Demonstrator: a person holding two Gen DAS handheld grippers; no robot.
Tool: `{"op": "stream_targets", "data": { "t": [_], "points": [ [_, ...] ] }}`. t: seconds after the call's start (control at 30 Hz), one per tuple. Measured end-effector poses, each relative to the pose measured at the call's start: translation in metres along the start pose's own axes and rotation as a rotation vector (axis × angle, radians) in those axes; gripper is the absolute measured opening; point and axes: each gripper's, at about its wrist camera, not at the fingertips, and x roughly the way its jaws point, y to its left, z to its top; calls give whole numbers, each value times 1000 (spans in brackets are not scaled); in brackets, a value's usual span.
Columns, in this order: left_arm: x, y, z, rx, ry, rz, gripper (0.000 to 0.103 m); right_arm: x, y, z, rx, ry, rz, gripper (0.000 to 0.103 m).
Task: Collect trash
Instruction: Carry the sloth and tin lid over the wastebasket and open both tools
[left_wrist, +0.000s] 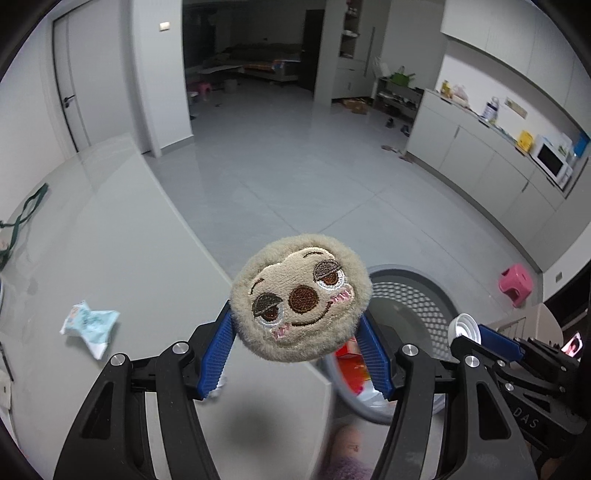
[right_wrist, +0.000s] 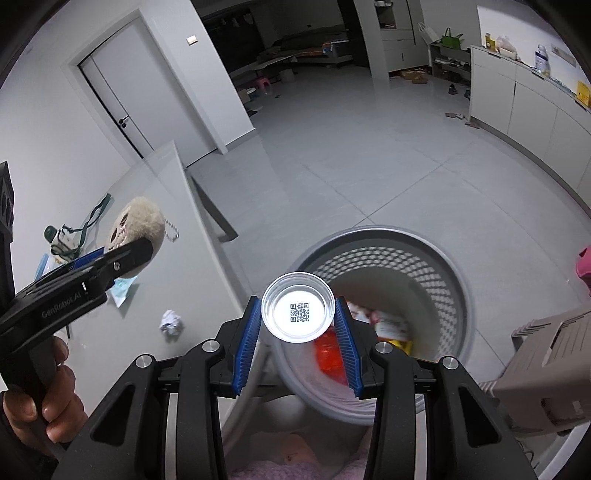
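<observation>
My left gripper (left_wrist: 295, 325) is shut on a round beige plush sloth face (left_wrist: 301, 295), held above the table's corner; the plush toy (right_wrist: 136, 225) also shows at the left of the right wrist view. My right gripper (right_wrist: 298, 314) is shut on a white bottle cap (right_wrist: 298, 312) with a QR code inside, held above the near rim of a grey mesh trash bin (right_wrist: 384, 266). The bin (left_wrist: 410, 291) holds red and yellow wrappers (right_wrist: 391, 326). On the grey table (left_wrist: 129, 258) lie a light blue wrapper (left_wrist: 90, 325) and a crumpled paper ball (right_wrist: 171, 323).
A green-strapped small item (right_wrist: 64, 236) sits at the table's far left. A pink stool (left_wrist: 515, 284) stands on the tiled floor right of the bin, and a beige chair (right_wrist: 546, 369) is at the right. A person's hand (right_wrist: 40, 398) grips the left tool's handle. Cabinets line the right wall.
</observation>
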Motion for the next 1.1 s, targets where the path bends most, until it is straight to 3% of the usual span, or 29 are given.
{"op": "stream_targets", "data": {
  "t": [0.53, 1.1],
  "points": [
    [55, -92, 15, 69, 93, -25, 61, 16, -92, 17, 35, 51, -15, 39],
    [93, -126, -16, 77, 220, -18, 62, 46, -128, 3, 26, 159, 10, 39]
  ]
}}
